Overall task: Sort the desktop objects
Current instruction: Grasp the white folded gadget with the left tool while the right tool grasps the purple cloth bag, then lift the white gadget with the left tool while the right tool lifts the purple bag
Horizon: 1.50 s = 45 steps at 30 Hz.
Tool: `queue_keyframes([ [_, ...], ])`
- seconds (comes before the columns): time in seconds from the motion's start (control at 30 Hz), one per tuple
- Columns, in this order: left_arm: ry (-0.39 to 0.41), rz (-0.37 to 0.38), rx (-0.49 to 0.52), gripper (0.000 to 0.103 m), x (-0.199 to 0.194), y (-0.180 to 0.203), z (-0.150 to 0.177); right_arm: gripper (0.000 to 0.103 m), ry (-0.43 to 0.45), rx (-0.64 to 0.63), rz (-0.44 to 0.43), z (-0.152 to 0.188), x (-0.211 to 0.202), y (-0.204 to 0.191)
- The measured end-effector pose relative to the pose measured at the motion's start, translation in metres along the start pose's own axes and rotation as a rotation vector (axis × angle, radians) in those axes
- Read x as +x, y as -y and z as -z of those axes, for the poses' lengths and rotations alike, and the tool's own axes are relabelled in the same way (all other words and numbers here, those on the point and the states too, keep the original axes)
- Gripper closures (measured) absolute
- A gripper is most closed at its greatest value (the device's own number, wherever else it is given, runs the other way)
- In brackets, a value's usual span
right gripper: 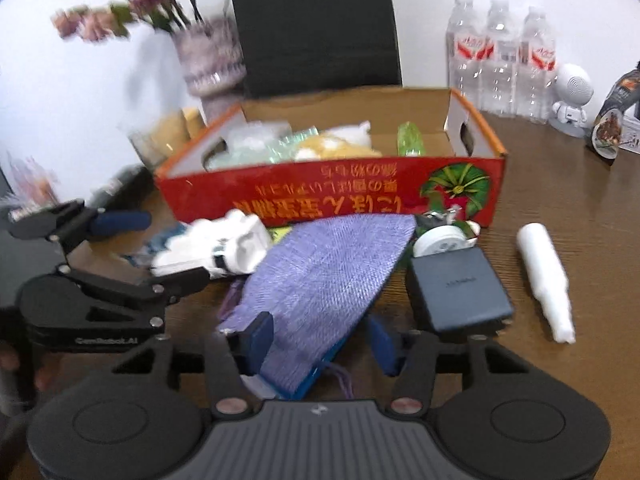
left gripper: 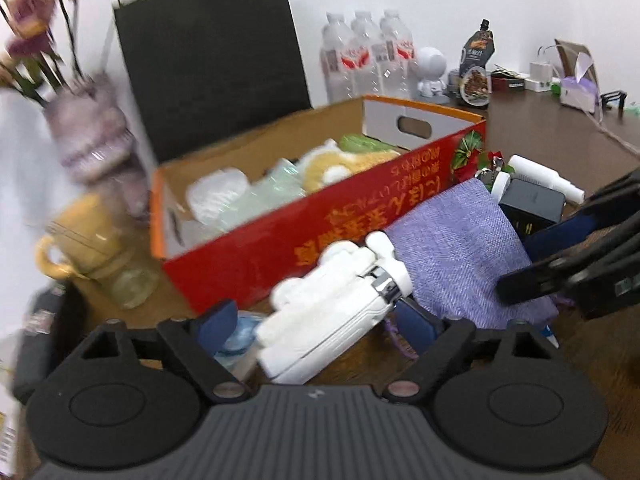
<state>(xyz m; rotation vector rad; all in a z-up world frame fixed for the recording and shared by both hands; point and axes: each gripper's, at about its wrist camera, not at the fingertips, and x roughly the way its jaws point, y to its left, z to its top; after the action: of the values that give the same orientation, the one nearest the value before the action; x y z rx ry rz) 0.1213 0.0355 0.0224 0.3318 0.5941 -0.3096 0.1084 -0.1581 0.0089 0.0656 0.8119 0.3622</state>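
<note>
Just near the red cardboard box (left gripper: 320, 216), the white folded plastic gadget (left gripper: 336, 312) lay slantwise between the left gripper's (left gripper: 320, 320) parted fingers, unclamped; the right gripper (right gripper: 320, 336) straddled the purple woven pouch (right gripper: 320, 280), fingers apart.

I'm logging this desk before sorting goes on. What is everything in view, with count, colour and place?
Cardboard box: 1, red outside, desk centre, holding pale packets and a yellow soft item.
Woven pouch: 1, purple, in front of box.
Folded gadget: 1, white, left of pouch.
Square box: 1, dark, right of pouch.
Spray bottle: 1, white, lying at right.
Water bottles: 3, clear, behind box.
Robot figurine: 1, white, beside bottles.
Paper bag: 1, black, behind box.
Flower vase: 1, purple blooms, back left.
Mug: 1, yellow, left of box.
Left gripper: open, around gadget.
Right gripper: open, over pouch.
</note>
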Motion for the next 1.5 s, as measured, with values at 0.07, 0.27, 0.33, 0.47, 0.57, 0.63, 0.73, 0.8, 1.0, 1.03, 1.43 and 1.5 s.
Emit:
queue_keyframes([
  [0.07,-0.004,0.018,-0.01,0.023,0.005,-0.001,0.002,0.06,-0.004,0.037,-0.002,-0.002,0.01,0.004],
  [0.27,-0.007,0.023,-0.007,0.061,-0.014,0.015,0.01,0.092,0.036,0.021,-0.051,0.006,-0.001,0.017],
  [0.33,-0.009,0.024,-0.024,0.065,-0.026,0.026,0.012,0.094,0.033,-0.012,-0.049,0.012,-0.009,0.018],
  [0.47,-0.008,-0.006,-0.076,0.057,-0.026,0.031,0.005,0.094,0.017,-0.089,-0.022,0.03,-0.029,0.019],
  [0.57,-0.008,-0.029,-0.115,0.015,-0.025,0.035,-0.001,0.086,-0.031,-0.135,-0.026,0.042,-0.043,0.022],
  [0.63,-0.007,-0.044,-0.141,0.011,-0.025,0.037,-0.005,0.073,-0.037,-0.119,-0.021,0.048,-0.05,0.024],
  [0.73,-0.103,-0.074,-0.167,0.027,-0.005,0.039,-0.008,0.051,-0.028,-0.076,-0.014,0.053,-0.057,0.029],
  [0.8,-0.13,-0.076,-0.187,0.043,0.001,0.042,-0.005,0.047,-0.016,-0.018,-0.02,0.051,-0.057,0.034],
  [1.0,-0.084,-0.051,-0.214,0.044,-0.03,0.044,0.024,0.048,0.01,-0.011,-0.022,0.053,-0.05,0.022],
  [1.03,-0.084,-0.061,-0.225,0.044,-0.038,0.045,0.029,0.067,0.02,-0.039,-0.011,0.056,-0.048,0.016],
  [1.43,-0.055,-0.083,-0.308,0.043,-0.123,0.085,0.081,0.093,0.029,-0.297,0.159,0.123,-0.1,0.001],
  [1.5,-0.06,-0.076,-0.327,0.045,-0.122,0.084,0.079,0.08,0.045,-0.288,0.187,0.127,-0.114,0.007],
])
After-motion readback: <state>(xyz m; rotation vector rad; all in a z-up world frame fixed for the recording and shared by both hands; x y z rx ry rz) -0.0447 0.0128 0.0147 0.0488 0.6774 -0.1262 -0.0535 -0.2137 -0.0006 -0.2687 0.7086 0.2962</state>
